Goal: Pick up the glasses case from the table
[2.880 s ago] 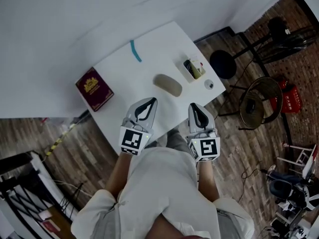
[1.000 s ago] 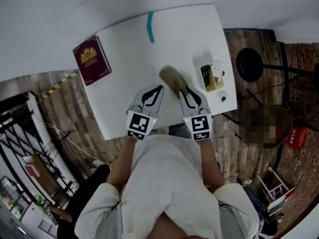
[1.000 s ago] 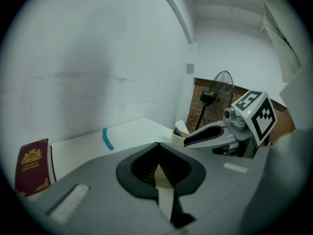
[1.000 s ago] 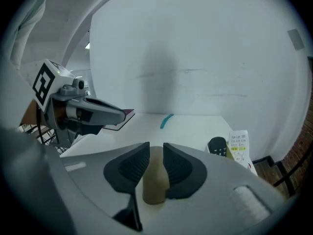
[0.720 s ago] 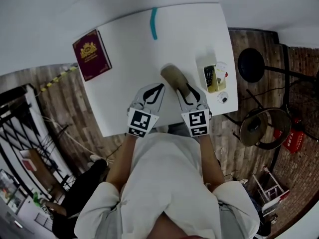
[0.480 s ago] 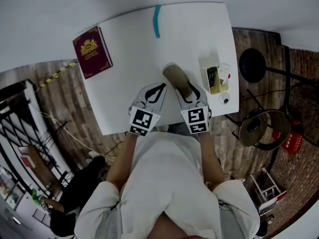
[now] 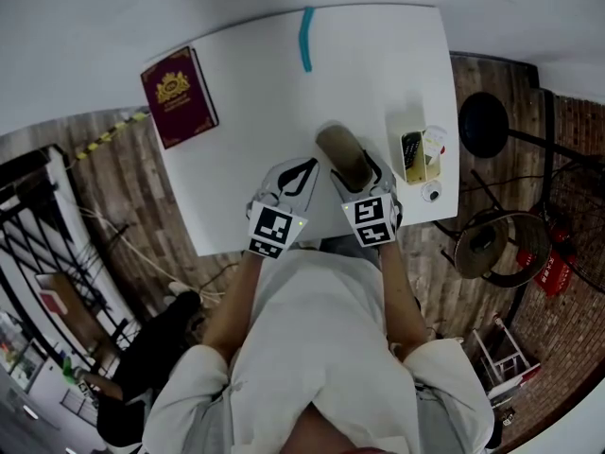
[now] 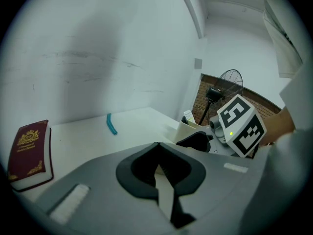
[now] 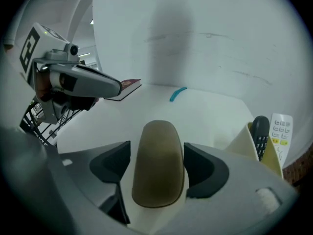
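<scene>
Your right claw (image 9: 156,150) has just been spreading; the glasses case (image 7: 342,149) lies between its jaws on the bench (image 7: 255,112), unpinched. Your left claw (image 8: 157,147): pressed together, empty.

Lighting's soft and even, kinda flat and cool, with nothing harsh anywhere. The white table (image 7: 246,93) runs bright, close to washed out in the head view, while the floor (image 7: 113,187) round it sits dim. Both gripper views are heavy fisheye with black corners, and a faint grey shadow smudges the wall (image 9: 205,43). Up close, the glasses case (image 9: 159,163) looks slightly soft. The head view bends hard at its edges.
</scene>
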